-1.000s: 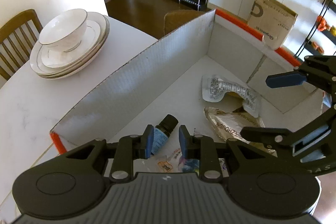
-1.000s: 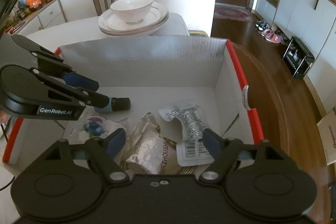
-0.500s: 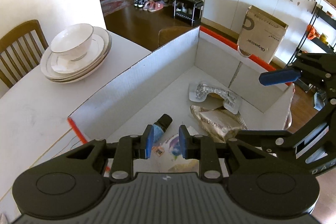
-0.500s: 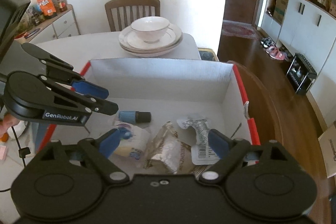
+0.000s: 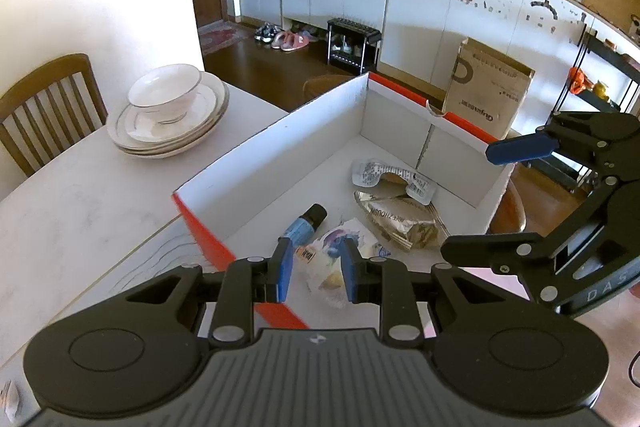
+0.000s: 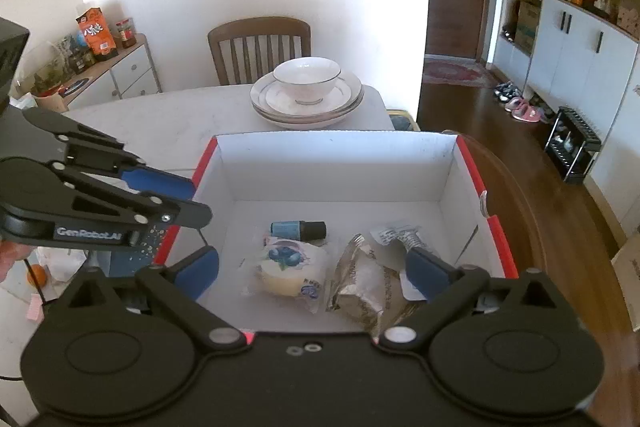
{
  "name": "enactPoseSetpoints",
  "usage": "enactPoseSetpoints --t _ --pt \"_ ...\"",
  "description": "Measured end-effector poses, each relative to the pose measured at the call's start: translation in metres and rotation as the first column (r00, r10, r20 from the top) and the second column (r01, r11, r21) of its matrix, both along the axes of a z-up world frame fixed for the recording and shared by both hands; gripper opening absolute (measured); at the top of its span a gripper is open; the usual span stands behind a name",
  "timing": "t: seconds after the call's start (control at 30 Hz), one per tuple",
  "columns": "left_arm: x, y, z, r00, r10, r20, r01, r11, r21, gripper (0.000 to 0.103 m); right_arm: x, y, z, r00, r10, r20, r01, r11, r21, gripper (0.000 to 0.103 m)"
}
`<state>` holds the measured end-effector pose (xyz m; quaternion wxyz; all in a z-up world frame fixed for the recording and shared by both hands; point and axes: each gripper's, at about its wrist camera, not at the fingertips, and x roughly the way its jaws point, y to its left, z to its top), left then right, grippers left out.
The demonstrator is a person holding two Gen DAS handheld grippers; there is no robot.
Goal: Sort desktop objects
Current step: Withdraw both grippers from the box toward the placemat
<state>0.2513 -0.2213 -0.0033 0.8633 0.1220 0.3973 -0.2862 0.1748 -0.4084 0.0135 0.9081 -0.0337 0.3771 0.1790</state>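
Desktop objects are seen gathered in the white cardboard box (image 6: 336,163), and nothing is held at this moment. The left gripper (image 5: 314,269) is poised above the box's near-left corner with its blue pads (image 5: 285,267) parted by a modest gap and empty; the right gripper (image 6: 312,269) is spread wide over the near wall, also empty. Just beyond the left fingers, near the front-left of the box floor, the wrapped pastry (image 6: 290,269) is lying, soft and light by the look of it, its film likely slippery, so a gentle pinch across the middle or on the crimped end would be favoured. Just behind it, the small blue bottle (image 6: 298,228) is laid on its side, rigid and apt to roll, best taken across the body. To the right, the crumpled foil packet (image 6: 360,285) and the flat printed sachet (image 5: 390,175) are found, both flimsy, better nipped at an edge. Outside, stacked plates with a bowl (image 6: 307,83) are left on the table (image 5: 60,203).
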Motion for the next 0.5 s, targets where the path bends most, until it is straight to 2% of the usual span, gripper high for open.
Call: enactPoseSetpoints --t 0.1,0.17,0.2,0.23,0.27,0.5 --pt "-0.008 0.011 0.004 1.0 0.004 0.005 -0.004 1.0 -0.007 0.025 -0.009 0.011 0.002 1.0 -0.002 0.016 0.002 1.0 -0.006 0.102" --pt "-0.015 0.018 0.006 1.0 0.007 0.016 -0.007 1.0 -0.006 0.031 -0.016 0.02 0.005 0.999 -0.003 0.033 0.003 1.0 -0.009 0.102" --pt "-0.017 0.022 0.007 1.0 0.007 0.018 -0.007 1.0 -0.009 0.041 -0.019 0.023 0.006 0.999 -0.003 0.04 0.003 1.0 -0.011 0.102" --pt "-0.02 0.026 0.008 1.0 0.008 0.019 -0.008 1.0 -0.011 0.057 -0.022 0.028 0.007 0.999 -0.003 0.046 0.003 1.0 -0.013 0.102" --pt "-0.023 0.031 0.009 1.0 0.009 0.022 -0.009 1.0 -0.019 0.061 -0.026 0.031 0.008 0.999 -0.003 0.05 0.004 1.0 -0.014 0.102" --pt "-0.048 0.061 0.013 0.999 0.002 0.052 -0.001 1.0 -0.026 0.062 -0.049 0.057 0.011 0.997 0.01 0.077 -0.008 1.0 -0.03 0.102"
